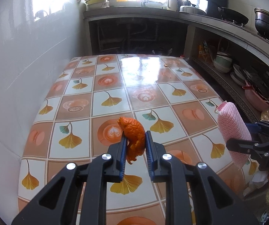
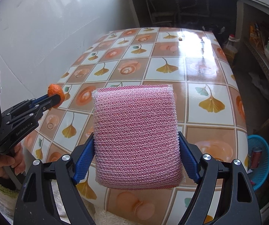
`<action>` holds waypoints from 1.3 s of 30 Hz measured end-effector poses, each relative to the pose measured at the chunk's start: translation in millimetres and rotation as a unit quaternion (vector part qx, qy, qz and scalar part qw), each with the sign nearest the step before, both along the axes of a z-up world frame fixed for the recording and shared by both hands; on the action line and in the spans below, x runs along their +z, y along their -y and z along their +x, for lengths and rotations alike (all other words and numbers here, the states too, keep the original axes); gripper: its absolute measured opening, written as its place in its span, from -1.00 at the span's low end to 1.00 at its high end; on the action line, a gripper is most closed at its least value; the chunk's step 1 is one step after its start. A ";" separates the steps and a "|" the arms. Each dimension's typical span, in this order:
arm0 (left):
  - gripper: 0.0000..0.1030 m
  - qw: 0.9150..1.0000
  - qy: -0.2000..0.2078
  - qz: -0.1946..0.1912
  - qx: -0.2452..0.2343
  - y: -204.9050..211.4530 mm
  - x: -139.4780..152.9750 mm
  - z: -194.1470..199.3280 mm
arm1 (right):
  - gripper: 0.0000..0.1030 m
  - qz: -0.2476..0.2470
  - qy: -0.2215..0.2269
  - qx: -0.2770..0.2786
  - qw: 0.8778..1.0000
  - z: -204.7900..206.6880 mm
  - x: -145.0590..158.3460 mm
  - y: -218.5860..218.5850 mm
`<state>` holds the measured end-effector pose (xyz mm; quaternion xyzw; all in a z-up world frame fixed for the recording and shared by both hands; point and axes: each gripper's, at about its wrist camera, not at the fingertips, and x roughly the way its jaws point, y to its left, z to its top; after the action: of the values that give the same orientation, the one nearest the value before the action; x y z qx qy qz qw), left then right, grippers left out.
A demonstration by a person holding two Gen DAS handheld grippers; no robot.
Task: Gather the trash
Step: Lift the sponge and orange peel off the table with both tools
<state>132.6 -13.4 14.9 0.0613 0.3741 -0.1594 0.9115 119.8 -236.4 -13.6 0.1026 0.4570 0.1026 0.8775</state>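
Note:
My left gripper point(image 1: 136, 137) is shut on a curled piece of orange peel point(image 1: 134, 133) and holds it above the patterned table point(image 1: 115, 86). It also shows at the left of the right wrist view point(image 2: 56, 96), with the peel point(image 2: 55, 91) at its tips. My right gripper point(image 2: 136, 150) is shut on a pink mesh sponge point(image 2: 136, 135), held upright above the table's near edge. The sponge point(image 1: 233, 131) and right gripper point(image 1: 247, 138) show at the right edge of the left wrist view.
A blue basket point(image 2: 260, 161) holding a red can point(image 2: 255, 157) sits on the floor right of the table. A small scrap point(image 2: 180, 38) lies at the table's far side. A white wall point(image 1: 21, 65) borders the left; shelves with bowls point(image 1: 222, 63) stand right.

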 end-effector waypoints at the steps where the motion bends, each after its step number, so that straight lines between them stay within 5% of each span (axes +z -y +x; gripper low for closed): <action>1: -0.65 1.000 0.001 -0.002 -0.002 -0.2 0.4 -1.1 | 0.50 0.002 0.001 -0.002 1.000 -1.5 1.0 0.7; 39: -0.65 0.999 0.017 -0.011 -0.042 24.9 16.9 -13.5 | 0.50 0.057 0.017 -0.070 0.996 -35.9 11.3 36.1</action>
<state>119.2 -38.2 31.8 0.0693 0.3539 -0.2003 0.9110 83.9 -272.5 -2.3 0.1825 0.4276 0.0685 0.8827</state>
